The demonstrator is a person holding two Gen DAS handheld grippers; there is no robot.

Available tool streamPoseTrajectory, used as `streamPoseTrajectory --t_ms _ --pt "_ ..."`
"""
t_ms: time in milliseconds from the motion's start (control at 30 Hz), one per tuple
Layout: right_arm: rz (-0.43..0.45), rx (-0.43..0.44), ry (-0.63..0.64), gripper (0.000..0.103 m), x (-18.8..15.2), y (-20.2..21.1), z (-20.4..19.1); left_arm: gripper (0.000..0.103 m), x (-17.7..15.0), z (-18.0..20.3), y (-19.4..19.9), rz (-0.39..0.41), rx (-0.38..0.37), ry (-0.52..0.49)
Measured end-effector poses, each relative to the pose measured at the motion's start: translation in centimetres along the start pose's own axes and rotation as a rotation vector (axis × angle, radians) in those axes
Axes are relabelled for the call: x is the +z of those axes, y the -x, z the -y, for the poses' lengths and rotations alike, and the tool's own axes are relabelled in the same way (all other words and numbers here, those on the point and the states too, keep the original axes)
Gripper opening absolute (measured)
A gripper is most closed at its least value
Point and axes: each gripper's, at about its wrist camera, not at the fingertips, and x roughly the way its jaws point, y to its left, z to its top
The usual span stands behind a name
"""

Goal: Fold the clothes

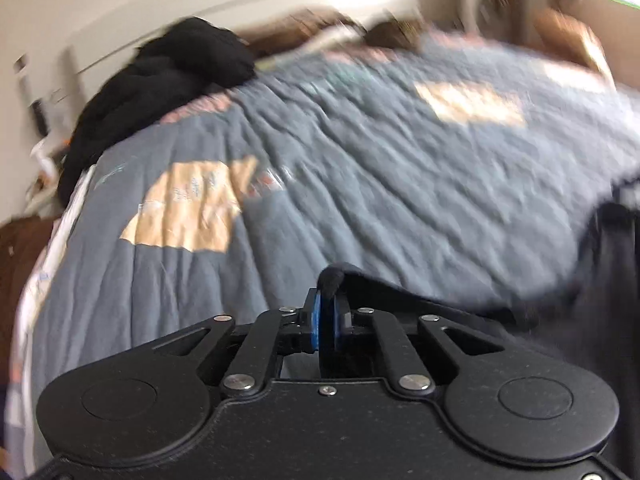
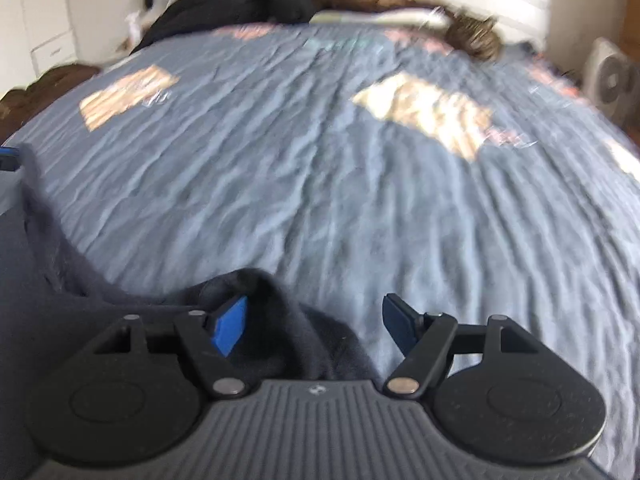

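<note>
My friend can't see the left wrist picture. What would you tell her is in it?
The left gripper is shut on a bit of dark garment above a bed with a wrinkled blue quilt. A pile of black clothes sits at the far left corner.

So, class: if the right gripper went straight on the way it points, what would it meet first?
The right gripper has open jaws, with the dark garment bunched between them, so it would likely meet that first, then the blue quilt. Blur leaves depth uncertain.
</note>
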Motion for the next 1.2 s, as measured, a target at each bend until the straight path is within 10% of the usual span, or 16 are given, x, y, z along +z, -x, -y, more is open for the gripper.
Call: streamPoseTrajectory --t_ms 200,400,467,500,567,1000,1200 --pt "-0.111 0.075 0.01 0.073 1.4 -1.0 0.6 0.078 -1.6 3.3 -1.5 -0.074 -0.055 -0.158" --pt "-0.199 0.079 0.027 0.073 1.3 -2.2 0.2 0.079 -2.8 2.7 -4.3 -0.128 -0.011 -0.069" --pt "-0.187 0.067 0.038 0.061 1.2 -2.1 -0.2 0.061 -3.0 2.3 -4.6 -0.125 -0.04 -0.02" --pt "-0.164 0.064 0.037 0.039 1.2 -2.0 -0.4 0.03 -3.0 2.3 -4.5 -0.116 -0.067 -0.002" --pt "-0.13 0.055 0.014 0.012 1.4 -1.7 -0.5 0.012 -2.9 2.4 -4.2 -0.091 -0.106 0.03" --pt "0.169 -0.06 -0.099 0.005 6.2 1.6 0.9 0.008 0.1 -1.0 0.7 0.228 0.059 0.156" --pt "0.34 -0.158 -0.153 0.005 10.7 1.5 2.5 0.008 2.9 -3.7 -0.6 0.247 0.136 0.217"
